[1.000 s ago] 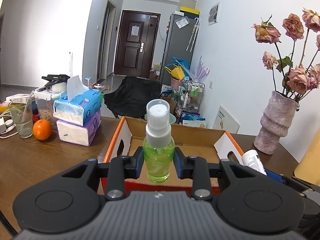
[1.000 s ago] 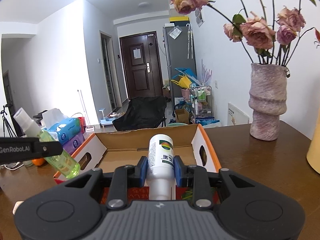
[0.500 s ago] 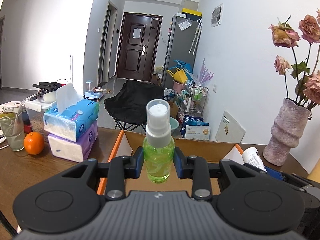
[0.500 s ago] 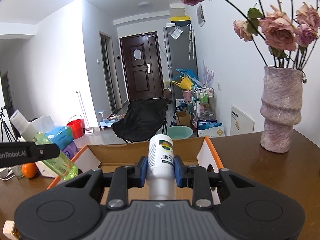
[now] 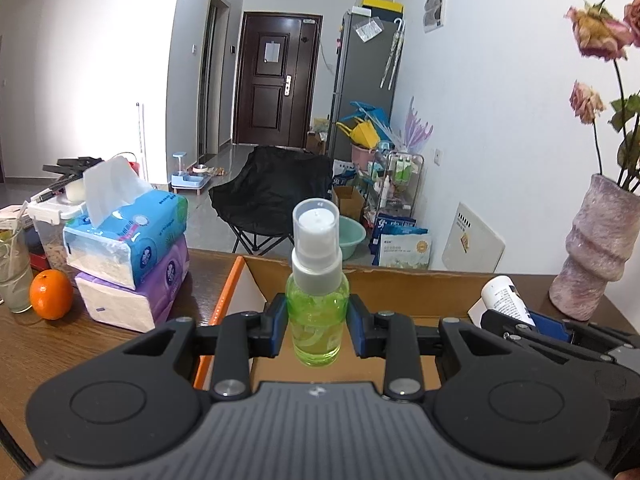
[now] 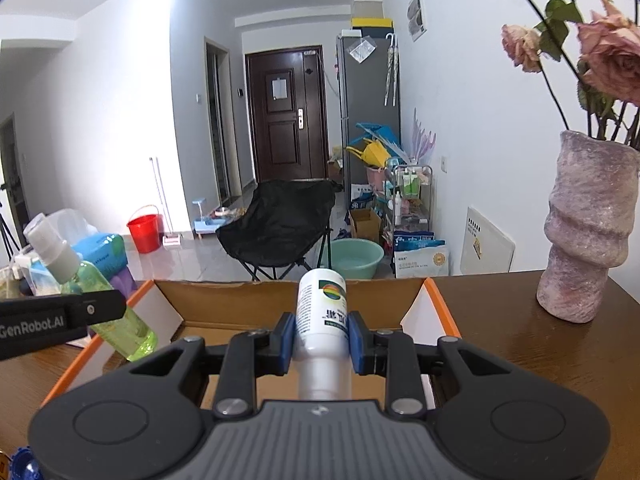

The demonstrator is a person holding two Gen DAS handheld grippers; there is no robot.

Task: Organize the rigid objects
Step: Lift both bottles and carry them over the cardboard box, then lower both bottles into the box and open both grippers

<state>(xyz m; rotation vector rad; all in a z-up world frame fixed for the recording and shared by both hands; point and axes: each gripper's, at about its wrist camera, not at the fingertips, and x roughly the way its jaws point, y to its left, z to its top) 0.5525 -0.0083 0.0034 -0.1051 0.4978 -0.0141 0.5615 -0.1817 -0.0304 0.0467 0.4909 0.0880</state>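
My left gripper (image 5: 317, 330) is shut on a green spray bottle (image 5: 317, 312) with a clear cap, held upright over the left part of an open cardboard box (image 5: 400, 288) with orange edges. My right gripper (image 6: 322, 344) is shut on a white bottle (image 6: 322, 316) with a colourful label, held above the same box (image 6: 280, 306). The right wrist view shows the green spray bottle (image 6: 120, 320) tilted at the left, in the left gripper's arm. In the left wrist view the white bottle (image 5: 506, 298) shows at the right.
On the wooden table (image 5: 48, 344) stand two stacked tissue packs (image 5: 128, 256), an orange (image 5: 51, 294) and a glass (image 5: 14, 276) at the left. A pink vase (image 6: 586, 236) with dried roses stands right of the box. Beyond the table are a black folding chair (image 6: 280, 224) and a green basin.
Both grippers have moved forward over the box with their bottles still held. The box, tissue packs and vase now sit closer and lower in both views.
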